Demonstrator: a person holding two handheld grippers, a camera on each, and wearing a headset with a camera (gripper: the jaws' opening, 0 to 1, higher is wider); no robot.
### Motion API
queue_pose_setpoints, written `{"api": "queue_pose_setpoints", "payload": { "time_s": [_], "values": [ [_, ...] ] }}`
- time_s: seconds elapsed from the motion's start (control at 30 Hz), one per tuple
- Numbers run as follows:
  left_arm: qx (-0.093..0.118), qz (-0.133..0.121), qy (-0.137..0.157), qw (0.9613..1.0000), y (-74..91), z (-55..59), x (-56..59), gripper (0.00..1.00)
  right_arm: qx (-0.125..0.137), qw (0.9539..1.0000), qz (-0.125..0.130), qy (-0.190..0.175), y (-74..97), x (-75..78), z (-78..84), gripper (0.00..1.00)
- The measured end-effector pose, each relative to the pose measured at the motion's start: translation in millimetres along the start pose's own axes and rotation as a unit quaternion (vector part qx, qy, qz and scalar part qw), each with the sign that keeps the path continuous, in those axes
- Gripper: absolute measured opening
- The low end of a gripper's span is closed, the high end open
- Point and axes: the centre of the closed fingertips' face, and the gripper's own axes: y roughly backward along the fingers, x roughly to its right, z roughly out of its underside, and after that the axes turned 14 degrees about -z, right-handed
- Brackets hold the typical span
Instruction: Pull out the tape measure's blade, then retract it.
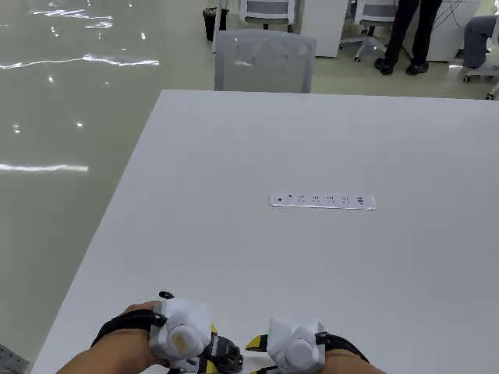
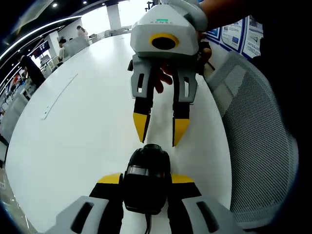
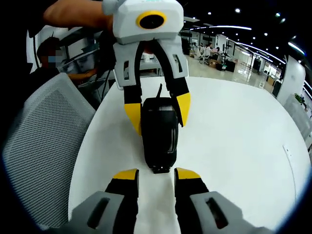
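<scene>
- The left tool (image 2: 145, 179) is clamped on the black tape measure (image 3: 158, 132), its jaws pressed to two opposite sides of the case.
- The right tool (image 3: 157, 176) faces it head on, jaws parted and nothing between them. Their ends stand just short of the case's free end, one to each side.
- The tape measure thus sits between the two tools at the near edge of the bench (image 1: 312, 140), just in front of the person. Whether it rests on the bench or hangs just above it cannot be told.
- Its long axis runs left to right along the line joining the tools, so the free end points straight into the right tool's gap. The right tool is both the unladen one and the one nearer that end.
- A small tab shows at that end in the right gripper view. It is likely the blade's hook, though too small to be sure, and no blade is drawn out.
- The pull-out seems not yet begun. The next move calls for the right tool to close on the hook and draw rightward while the left one holds the case.
- Farther out, a white power strip (image 1: 322, 201) lies mid-bench, well apart, and a grey mesh chair (image 1: 265, 58) stands at the far edge.
</scene>
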Motion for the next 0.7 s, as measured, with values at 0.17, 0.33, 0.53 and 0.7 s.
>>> {"api": "queue_pose_setpoints", "payload": {
  "time_s": [0.17,0.33,0.53,0.7],
  "values": [
    [-0.001,0.0,0.0,1.0,0.0,-0.5,-0.1,0.31,-0.012,0.9999,-0.007,-0.002,-7.2,5.5,2.0,0.23],
    [0.0,0.0,0.0,1.0,0.0,-0.8,0.0,0.31,-0.023,0.9997,-0.008,0.004,-11.3,7.6,3.7,0.15],
    [0.0,0.001,0.002,1.0,-0.3,-0.8,-0.1,0.31,-0.034,0.9991,-0.021,0.013,-11.2,7.6,4.4,0.15],
    [0.001,0.002,0.003,1.0,-0.5,-0.2,-0.8,0.31,-0.03,0.9992,-0.024,0.004,-11.1,9.4,7.1,0.13]
  ]
}}
